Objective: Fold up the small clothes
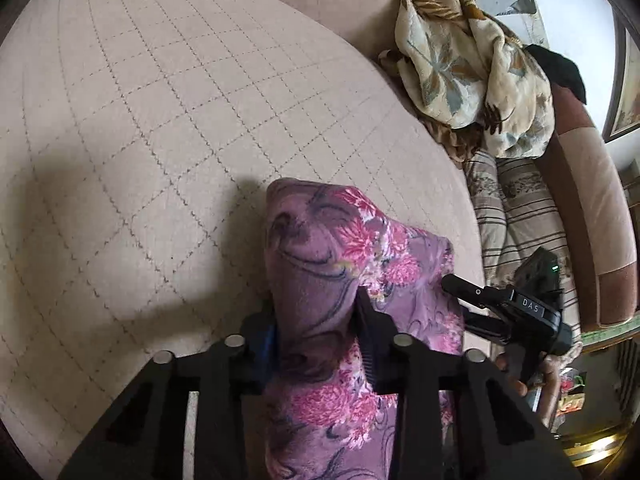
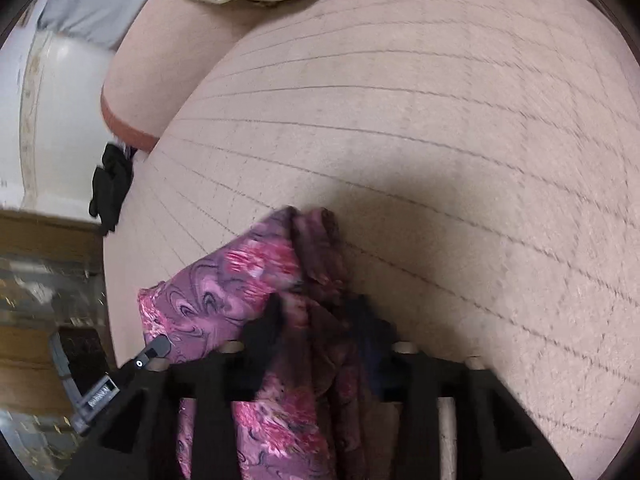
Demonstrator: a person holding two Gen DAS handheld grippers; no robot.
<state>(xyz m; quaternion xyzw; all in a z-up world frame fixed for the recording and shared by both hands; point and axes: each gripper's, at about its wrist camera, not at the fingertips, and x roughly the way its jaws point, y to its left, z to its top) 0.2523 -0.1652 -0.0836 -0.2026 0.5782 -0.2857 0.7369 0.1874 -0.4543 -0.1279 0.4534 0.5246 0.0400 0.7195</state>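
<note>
Both my tongs pinch the purple floral garment [image 1: 320, 264]; left tongs [image 1: 316, 316] clamp one bunched edge, right tongs [image 2: 316, 316] hold another gathered fold; it hangs between them just above the quilted beige bed [image 1: 160, 100]; a patterned blanket [image 1: 472, 68] lies heaped beyond.

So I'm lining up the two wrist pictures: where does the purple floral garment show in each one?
Left wrist view: purple floral garment sits bottom centre, running up between the left hand-held gripper fingers.
Right wrist view: same garment sits bottom, left of centre, bunched between the right hand-held gripper fingers.
Shared landmark: the quilted beige surface beneath it.
</note>
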